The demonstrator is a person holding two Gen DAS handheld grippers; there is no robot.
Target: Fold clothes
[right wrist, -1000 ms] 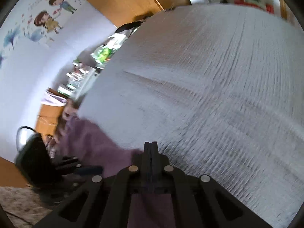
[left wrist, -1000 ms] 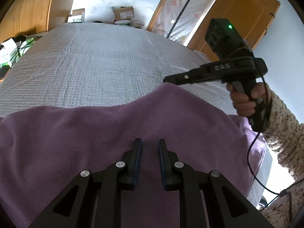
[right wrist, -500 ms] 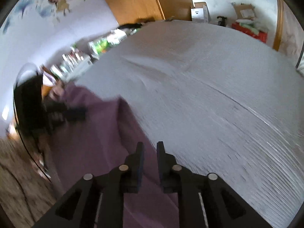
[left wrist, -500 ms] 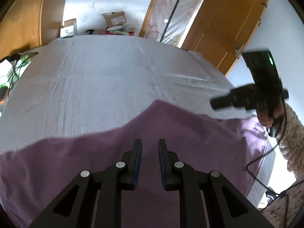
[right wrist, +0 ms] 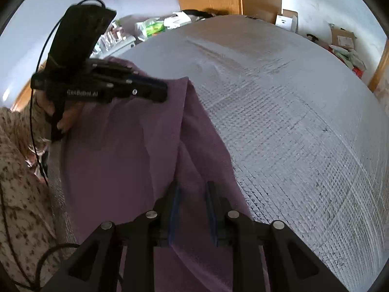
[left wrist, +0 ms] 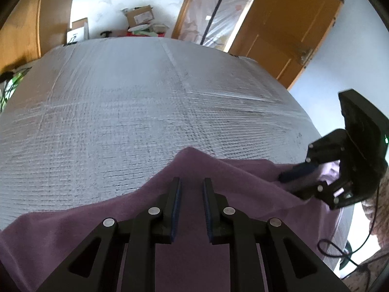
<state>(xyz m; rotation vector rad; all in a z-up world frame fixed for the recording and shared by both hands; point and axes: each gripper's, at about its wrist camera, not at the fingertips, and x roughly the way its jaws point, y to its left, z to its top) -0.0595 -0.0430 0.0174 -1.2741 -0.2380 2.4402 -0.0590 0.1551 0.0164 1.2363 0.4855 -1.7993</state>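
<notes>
A purple garment (left wrist: 218,219) is lying spread along the near edge of a bed (left wrist: 136,112) covered in a grey textured sheet, with part of it seeming to drape over that edge toward the person. The left tongs (left wrist: 190,203) are hovering just above the cloth with the jaws standing apart and nothing between them. The right tongs (right wrist: 192,210) are likewise parted and gripping nothing, sitting over the garment's other end, where a raised fold (right wrist: 187,112) is running away from them toward the far edge of the fabric. The garment's long axis is running sideways across the person, from one hand to the other, so each pair of tongs is standing over its own end. The peak of the far hem (left wrist: 192,150) is lying straight ahead of the left tongs, so the left hand looks nearer to it; judging by this, the next grasp probably calls for both ends being pinched together.
</notes>
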